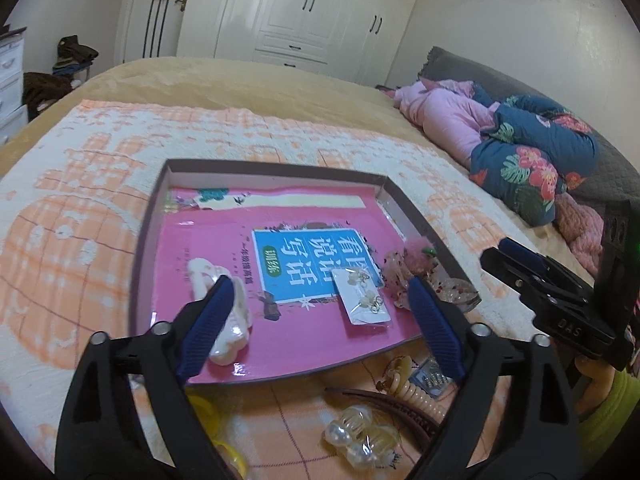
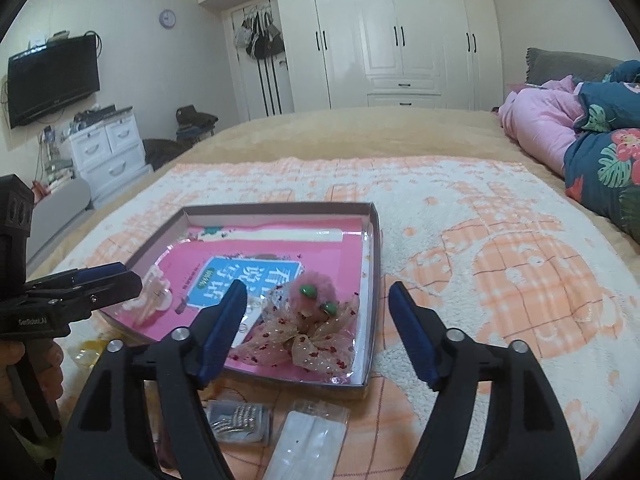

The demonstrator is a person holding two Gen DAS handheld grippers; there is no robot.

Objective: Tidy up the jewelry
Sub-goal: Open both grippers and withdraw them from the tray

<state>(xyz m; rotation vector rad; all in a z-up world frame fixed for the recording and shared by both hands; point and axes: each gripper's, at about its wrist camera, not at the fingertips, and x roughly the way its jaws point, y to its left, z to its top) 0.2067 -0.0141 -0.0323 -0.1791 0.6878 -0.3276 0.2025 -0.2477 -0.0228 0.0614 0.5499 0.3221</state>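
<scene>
A shallow brown tray (image 1: 160,216) lies on the bed with a pink book covering its floor. On the book rest a white hair clip (image 1: 224,320), a card of earrings (image 1: 366,300) and a pink gauze bow (image 2: 304,320). My left gripper (image 1: 320,284) is open above the tray's near edge, its left finger in front of the white clip, nothing between the pads. Over the bow, my right gripper (image 2: 318,292) also stands open and holds nothing. Each gripper shows from the side in the other's view.
Loose pieces lie in front of the tray: a pearl clip (image 1: 360,436), a beige claw clip (image 1: 400,372), a brown headband (image 1: 384,404), a packet of hairpins (image 2: 238,420), a clear packet (image 2: 308,436). Folded quilts (image 1: 520,148) sit at the right. An orange-checked towel (image 2: 500,280) covers the bed.
</scene>
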